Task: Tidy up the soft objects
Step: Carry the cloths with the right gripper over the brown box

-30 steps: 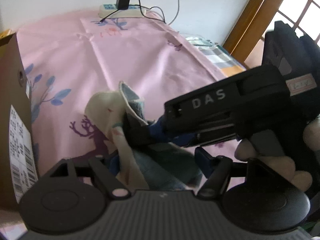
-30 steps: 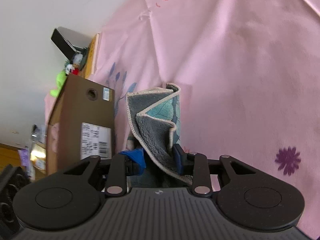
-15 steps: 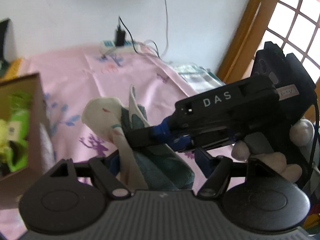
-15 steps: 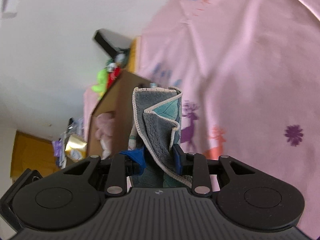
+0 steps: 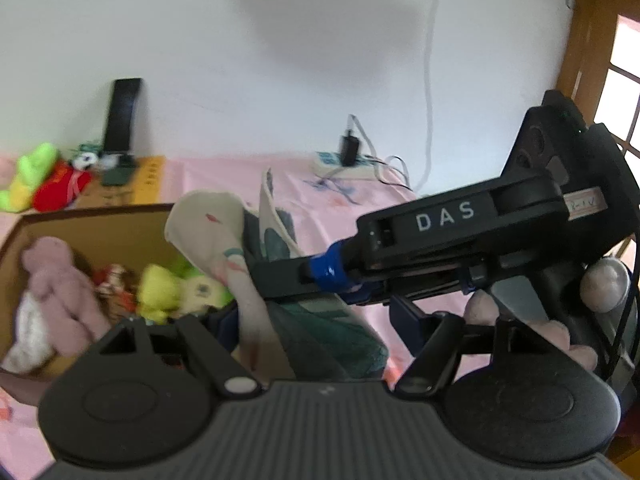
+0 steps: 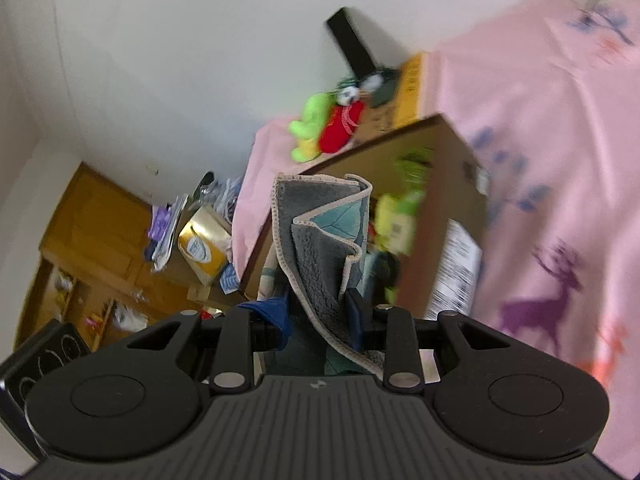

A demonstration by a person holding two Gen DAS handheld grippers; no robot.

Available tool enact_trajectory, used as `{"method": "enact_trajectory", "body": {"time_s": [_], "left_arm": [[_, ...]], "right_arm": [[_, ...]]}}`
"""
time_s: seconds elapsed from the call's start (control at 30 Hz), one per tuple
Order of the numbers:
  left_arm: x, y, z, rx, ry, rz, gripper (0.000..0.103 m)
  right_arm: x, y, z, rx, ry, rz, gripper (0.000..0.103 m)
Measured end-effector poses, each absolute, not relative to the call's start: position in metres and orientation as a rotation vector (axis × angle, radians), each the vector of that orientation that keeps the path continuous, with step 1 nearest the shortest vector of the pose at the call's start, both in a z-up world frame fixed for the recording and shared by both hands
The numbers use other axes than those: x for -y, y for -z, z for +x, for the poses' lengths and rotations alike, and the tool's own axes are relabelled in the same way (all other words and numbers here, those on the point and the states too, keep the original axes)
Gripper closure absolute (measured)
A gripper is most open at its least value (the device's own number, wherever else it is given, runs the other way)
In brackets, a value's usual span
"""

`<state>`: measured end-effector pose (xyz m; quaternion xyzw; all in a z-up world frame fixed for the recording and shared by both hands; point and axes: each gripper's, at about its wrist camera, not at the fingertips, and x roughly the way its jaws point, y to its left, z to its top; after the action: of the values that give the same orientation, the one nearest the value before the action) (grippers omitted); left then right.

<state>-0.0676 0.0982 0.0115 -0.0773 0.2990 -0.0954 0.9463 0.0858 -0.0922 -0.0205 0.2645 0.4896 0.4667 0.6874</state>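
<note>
A folded towel [image 5: 224, 248], cream outside with grey-teal inside, hangs in the air between both grippers. My left gripper [image 5: 316, 320] is shut on its lower part. My right gripper [image 6: 320, 316] is shut on the same towel [image 6: 320, 248]; its black body marked DAS [image 5: 460, 240] crosses the left wrist view. An open cardboard box [image 5: 92, 224] lies to the left, below the towel, holding a pink plush [image 5: 60, 276], a yellow-green plush [image 5: 160, 288] and other soft toys. The box [image 6: 444, 184] shows behind the towel in the right wrist view.
A pink printed cloth [image 6: 560, 160] covers the bed. A green plush [image 5: 28, 176] and a red plush [image 5: 60, 188] lie by the wall beside a black upright device [image 5: 122, 116]. A power strip with a charger [image 5: 344, 160] sits at the back. Wooden furniture [image 6: 92, 240] stands beyond the bed.
Both grippers lifted the towel off the pink cloth and carried it left toward the box. The box's open top and the toys inside have come into view.
</note>
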Motion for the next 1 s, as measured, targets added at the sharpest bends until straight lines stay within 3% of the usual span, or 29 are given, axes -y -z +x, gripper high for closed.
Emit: {"method": "enact_trajectory", "body": {"time_s": [0.33, 0.67, 0.8, 1.0], "left_arm": [[-0.210, 0.015, -0.027, -0.699, 0.218, -0.222, 0.031], [-0.244, 0.068, 0.012, -0.904, 0.370, -0.310, 0.033], [-0.247, 0.072, 0.010, -0.922, 0.416, -0.307, 0.018], [-0.263, 0.065, -0.002, -0.902, 0.432, -0.289, 0.015]], "right_arm": [[-0.017, 0.024, 0.099, -1.099, -1.036, 0.530, 0.090], [-0.058, 0.058, 0.096, -1.175, -0.803, 0.355, 0.090], [-0.063, 0.068, 0.098, -1.208, -0.732, 0.279, 0.089], [-0.068, 0.073, 0.094, -1.253, -0.716, 0.278, 0.088]]}}
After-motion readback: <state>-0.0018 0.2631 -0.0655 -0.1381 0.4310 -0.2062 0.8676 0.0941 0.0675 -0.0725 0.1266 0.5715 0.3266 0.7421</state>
